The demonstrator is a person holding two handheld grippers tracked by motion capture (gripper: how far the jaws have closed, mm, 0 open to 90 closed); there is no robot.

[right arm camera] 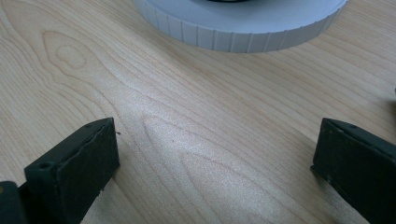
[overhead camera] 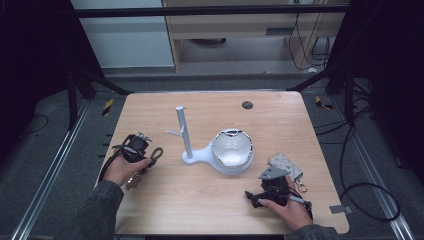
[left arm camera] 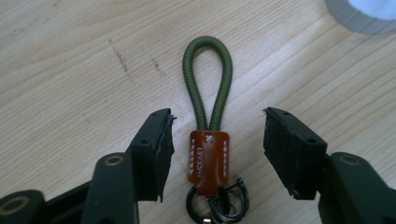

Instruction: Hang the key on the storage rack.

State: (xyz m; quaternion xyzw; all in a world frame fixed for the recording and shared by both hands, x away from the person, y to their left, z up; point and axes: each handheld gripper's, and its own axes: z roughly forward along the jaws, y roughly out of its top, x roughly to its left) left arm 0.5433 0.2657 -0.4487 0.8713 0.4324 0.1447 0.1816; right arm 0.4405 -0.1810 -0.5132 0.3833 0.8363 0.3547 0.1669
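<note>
1. On the pale wood-grain counter (overhead camera: 200, 200), near its left edge, lies a key strap (left arm camera: 208, 116): a loop of olive braided cord, a stitched brown leather tab, dark metal rings.
2. Either side of the tab stand the black padded jaws of the left hand-held gripper (left arm camera: 215, 140), released, clear of the leather.
3. At centre sits a white plastic stand (overhead camera: 187, 145) with an upright post and a round ribbed dish (right arm camera: 243, 23).
4. Nearer the right, the right hand-held gripper (right arm camera: 215, 163) gapes wide over bare wood.
</note>
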